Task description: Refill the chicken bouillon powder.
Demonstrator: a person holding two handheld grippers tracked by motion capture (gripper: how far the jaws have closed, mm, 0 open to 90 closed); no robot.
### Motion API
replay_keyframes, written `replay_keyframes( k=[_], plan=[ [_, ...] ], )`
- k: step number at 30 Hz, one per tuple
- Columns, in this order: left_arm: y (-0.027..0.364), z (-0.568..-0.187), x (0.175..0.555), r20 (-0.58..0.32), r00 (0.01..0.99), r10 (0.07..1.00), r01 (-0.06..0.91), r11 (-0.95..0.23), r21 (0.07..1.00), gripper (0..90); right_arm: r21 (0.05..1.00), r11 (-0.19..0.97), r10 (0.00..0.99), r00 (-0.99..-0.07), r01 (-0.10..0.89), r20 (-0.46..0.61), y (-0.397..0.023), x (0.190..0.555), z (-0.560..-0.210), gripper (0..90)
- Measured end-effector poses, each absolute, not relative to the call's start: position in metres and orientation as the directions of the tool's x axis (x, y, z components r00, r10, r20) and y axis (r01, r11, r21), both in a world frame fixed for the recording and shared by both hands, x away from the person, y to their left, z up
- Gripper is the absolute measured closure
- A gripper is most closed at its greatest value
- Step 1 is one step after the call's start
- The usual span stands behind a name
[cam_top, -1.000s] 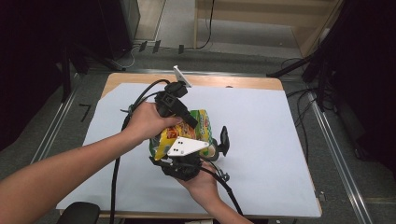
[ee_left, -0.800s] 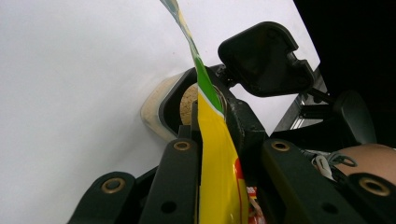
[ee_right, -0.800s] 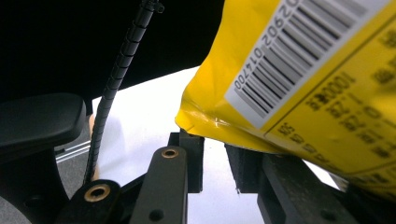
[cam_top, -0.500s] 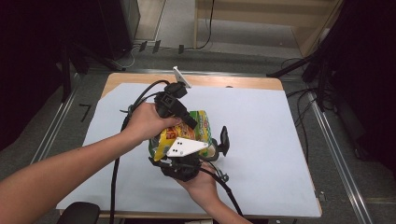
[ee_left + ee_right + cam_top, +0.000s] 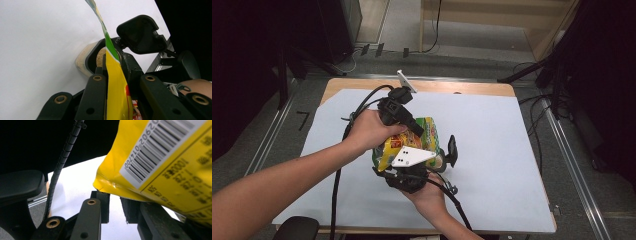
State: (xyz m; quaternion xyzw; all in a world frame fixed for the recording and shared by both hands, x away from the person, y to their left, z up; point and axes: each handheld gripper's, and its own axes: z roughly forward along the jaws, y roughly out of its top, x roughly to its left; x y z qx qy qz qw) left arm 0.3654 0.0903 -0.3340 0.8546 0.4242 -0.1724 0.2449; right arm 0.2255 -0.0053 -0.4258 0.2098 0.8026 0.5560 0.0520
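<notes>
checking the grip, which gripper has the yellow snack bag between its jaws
The left gripper: its jaws pinch the yellow plastic snack bag by its edge, while the right gripper shows a bare gap between its jaws.

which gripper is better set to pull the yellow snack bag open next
Left, likely. The left gripper is shut on the thin edge of the yellow bag, which runs up between its jaws. The right gripper shows a gap between its jaws, with the bag's corner lying above them rather than clamped.
</notes>
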Motion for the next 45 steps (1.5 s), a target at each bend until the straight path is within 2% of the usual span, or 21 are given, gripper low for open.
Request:
replay_keyframes(
  k=[45],
  plan=[
    [0.085,-0.337,0.376,-0.513,0.566,0.646,0.819,-0.51,0.261,81.9,0.911,0.291,0.433,-0.889,0.293,0.147,-0.013,0.234,-0.425,79.8]
  ],
)
